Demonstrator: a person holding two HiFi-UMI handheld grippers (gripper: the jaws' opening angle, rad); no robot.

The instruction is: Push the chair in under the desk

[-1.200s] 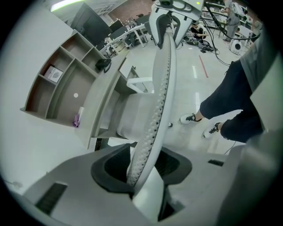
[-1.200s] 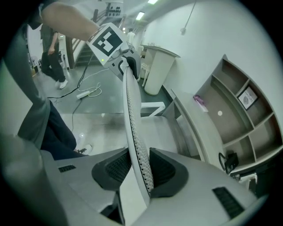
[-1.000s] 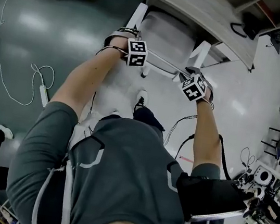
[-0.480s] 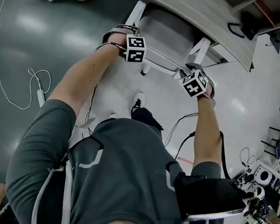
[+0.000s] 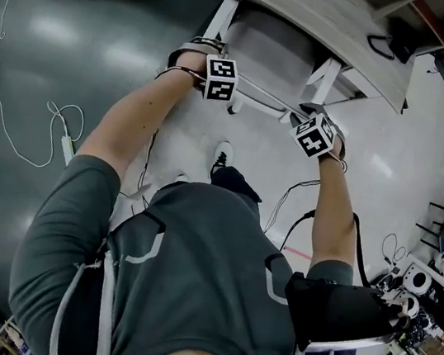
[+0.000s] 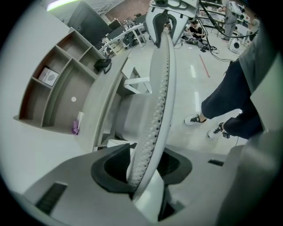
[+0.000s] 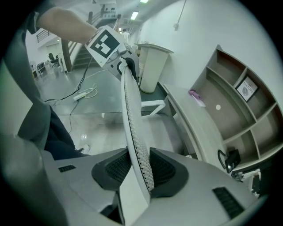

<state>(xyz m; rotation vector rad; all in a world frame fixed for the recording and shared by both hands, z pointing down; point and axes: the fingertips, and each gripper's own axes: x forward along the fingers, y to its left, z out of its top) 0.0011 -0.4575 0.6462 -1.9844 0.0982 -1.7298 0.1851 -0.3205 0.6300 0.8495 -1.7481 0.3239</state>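
The chair point(image 5: 267, 50) stands with the far part of its grey seat already under the edge of the surface point(image 5: 314, 16). Its backrest point(image 5: 260, 97) remains outside, on the person's side. This backrest is thin and white, with a dotted mesh edge, and it runs from one claw to the other.

The left claw point(image 5: 217, 81) is clenched on one end of the backrest's top edge. In the left gripper view the mesh edge point(image 6: 159, 88) goes down between the two dark pads of this claw point(image 6: 143, 165), and the pads sit against it on both sides. The right claw point(image 5: 314, 135) is clenched on the other end in the same manner. In the right gripper view the backrest point(image 7: 132, 119) rises straight up out of this claw point(image 7: 139, 170), held between its pads. Both claws point steeply down.

Beyond the claws, the seat lies just in front of them and the surface point(image 6: 104, 101) passes above it. On this surface, far from the left claw, lies a small purple thing point(image 6: 75, 128), and a black item with a looped cable point(image 5: 385, 44) rests further along. Behind the surface stand open shelf compartments point(image 6: 57, 84).

On the near side of the claws, between the two arms, the person's shoe point(image 5: 222, 158) stands on the shiny grey floor point(image 5: 42, 44). Well apart from the left claw, a white power strip point(image 5: 69, 148) lies with its loose cord on the floor.
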